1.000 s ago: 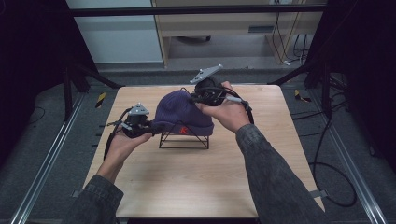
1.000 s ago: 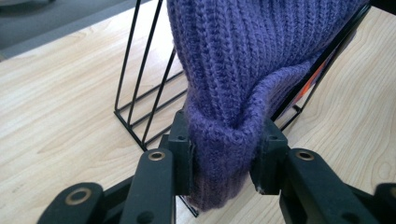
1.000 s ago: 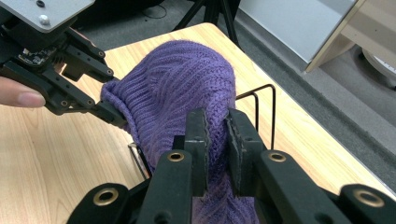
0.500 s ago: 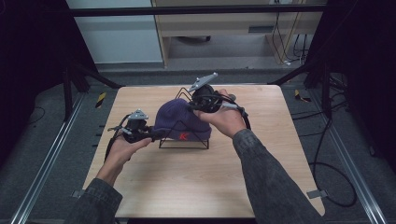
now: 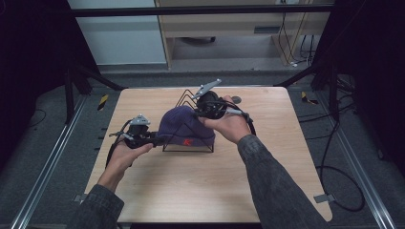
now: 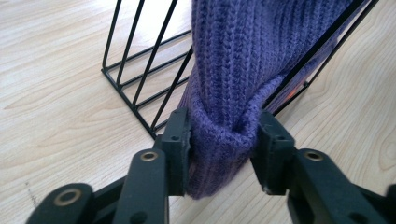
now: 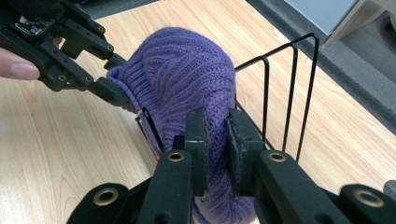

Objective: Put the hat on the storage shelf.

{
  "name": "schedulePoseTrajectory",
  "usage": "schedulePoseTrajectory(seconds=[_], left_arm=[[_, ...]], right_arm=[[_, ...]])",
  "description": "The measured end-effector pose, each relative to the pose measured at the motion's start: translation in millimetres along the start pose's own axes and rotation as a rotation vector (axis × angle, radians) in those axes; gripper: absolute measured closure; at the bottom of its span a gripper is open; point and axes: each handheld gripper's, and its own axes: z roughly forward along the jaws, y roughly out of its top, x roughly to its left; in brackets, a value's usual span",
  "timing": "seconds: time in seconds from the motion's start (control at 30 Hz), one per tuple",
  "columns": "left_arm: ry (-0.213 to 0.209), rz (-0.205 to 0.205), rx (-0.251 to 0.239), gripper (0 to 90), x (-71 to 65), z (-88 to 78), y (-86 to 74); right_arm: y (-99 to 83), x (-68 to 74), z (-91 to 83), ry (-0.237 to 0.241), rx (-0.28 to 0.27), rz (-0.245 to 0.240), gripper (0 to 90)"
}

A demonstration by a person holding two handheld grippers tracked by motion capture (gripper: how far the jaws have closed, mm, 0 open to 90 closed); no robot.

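I'm clamping both grippers, left gripper [image 6: 224,140] and right gripper [image 7: 217,140], on the purple ribbed knit beanie [image 5: 184,125], which is hiding most of the black wire rack [image 5: 188,148].

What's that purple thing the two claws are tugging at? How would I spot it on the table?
Look at the middle of the wooden table, where a black wire rack stands. Draped over it is a purple knitted hat, pinched at one edge by the left gripper and at the other by the right gripper. It is the one soft, coloured thing there, with a small red mark.

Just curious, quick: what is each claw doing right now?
Left claw: closed on the purple knit hat.
Right claw: closed on the same hat.
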Motion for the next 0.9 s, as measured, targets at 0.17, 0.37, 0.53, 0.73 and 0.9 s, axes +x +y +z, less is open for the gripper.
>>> schedulePoseTrajectory(seconds=[0.17,0.37,0.53,0.73,0.9], left_arm=[[0.01,0.006,0.012,65.5,-0.6,0.9,-0.2],[0.013,0.008,0.018,65.4,-0.8,1.3,-0.6],[0.016,-0.003,0.022,63.9,-0.5,2.2,-0.9],[0.022,0.0,0.037,63.9,0.1,4.1,-2.1],[0.026,-0.009,0.04,64.1,2.4,4.9,-4.9]], right_arm=[[-1.4,0.2,1.6,0.006,0.004,-0.001,79.3],[-3.2,0.3,2.6,0.014,0.012,-0.001,78.3],[-5.9,-0.8,2.7,0.019,0.018,0.005,74.5],[-9.9,-1.0,3.2,0.021,0.025,0.019,68.2],[-14.4,-2.9,-0.7,0.012,0.019,0.029,66.2]])
